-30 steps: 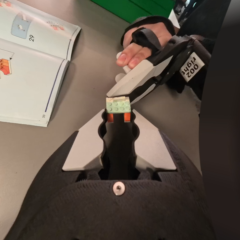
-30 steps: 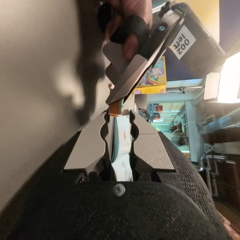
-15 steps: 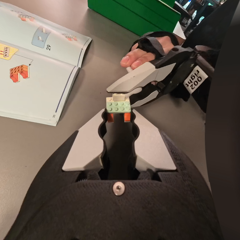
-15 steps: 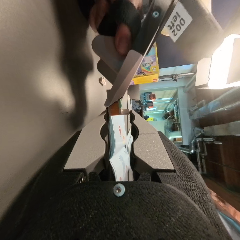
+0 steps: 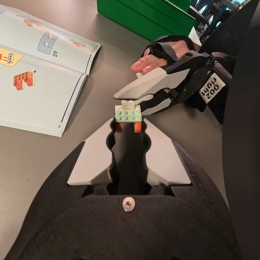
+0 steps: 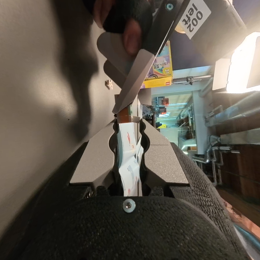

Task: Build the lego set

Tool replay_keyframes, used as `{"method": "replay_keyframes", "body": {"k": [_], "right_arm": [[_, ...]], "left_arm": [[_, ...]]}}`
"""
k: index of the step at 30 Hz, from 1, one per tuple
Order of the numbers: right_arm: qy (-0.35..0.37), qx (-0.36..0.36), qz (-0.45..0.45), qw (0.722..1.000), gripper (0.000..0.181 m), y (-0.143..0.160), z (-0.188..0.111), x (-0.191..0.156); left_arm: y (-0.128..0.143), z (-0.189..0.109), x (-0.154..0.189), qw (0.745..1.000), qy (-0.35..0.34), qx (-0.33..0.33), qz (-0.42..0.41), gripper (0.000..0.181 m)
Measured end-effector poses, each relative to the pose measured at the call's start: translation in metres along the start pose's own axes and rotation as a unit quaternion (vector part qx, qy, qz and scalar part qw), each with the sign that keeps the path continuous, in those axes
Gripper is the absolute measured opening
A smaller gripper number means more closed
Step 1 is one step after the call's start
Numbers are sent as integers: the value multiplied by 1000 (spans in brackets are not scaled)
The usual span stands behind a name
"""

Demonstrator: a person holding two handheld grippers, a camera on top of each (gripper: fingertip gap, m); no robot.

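While the lego build (image 5: 128, 116) is clamped above the grey table (image 5: 28, 152) by the left gripper (image 5: 128, 123), its white brick (image 5: 127, 105) is pinched by the right gripper (image 5: 130, 100); an open booklet (image 5: 42, 84) and green box (image 5: 140, 18) are seen behind.

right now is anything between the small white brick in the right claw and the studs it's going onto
Nothing visible. The right claw holds the small white brick directly at the white back row of the mint green plate assembly, which the left claw grips by its orange legs.
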State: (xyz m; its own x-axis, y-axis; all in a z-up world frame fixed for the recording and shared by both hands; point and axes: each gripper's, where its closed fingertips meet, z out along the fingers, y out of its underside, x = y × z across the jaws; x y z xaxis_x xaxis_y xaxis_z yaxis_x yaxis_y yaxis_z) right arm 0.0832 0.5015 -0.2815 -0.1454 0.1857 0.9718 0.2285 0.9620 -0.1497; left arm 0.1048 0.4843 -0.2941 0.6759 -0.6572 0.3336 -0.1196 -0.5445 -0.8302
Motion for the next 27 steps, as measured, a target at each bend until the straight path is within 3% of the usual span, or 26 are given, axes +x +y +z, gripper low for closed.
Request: {"method": "replay_keyframes", "body": {"k": [1,12,17,25,26,27], "right_arm": [[0,-2,-8,1000,28,0,0,0],[14,-8,-134,991,29,-2,0,-2],[-2,-8,-90,996,27,-1,-2,-4],[6,-7,-109,994,28,1,0,-7],[3,-6,-103,995,31,2,0,-7],[-5,-10,-88,996,47,5,-1,-8]], "left_arm": [[0,0,0,1000,-1,-1,1,34],[3,2,-1,1000,-5,-13,0,34],[4,3,-1,1000,-6,-16,4,34],[7,6,-3,999,-27,-31,20,34],[7,6,-3,999,-27,-28,18,34],[6,5,-5,999,-32,-27,15,34]]}}
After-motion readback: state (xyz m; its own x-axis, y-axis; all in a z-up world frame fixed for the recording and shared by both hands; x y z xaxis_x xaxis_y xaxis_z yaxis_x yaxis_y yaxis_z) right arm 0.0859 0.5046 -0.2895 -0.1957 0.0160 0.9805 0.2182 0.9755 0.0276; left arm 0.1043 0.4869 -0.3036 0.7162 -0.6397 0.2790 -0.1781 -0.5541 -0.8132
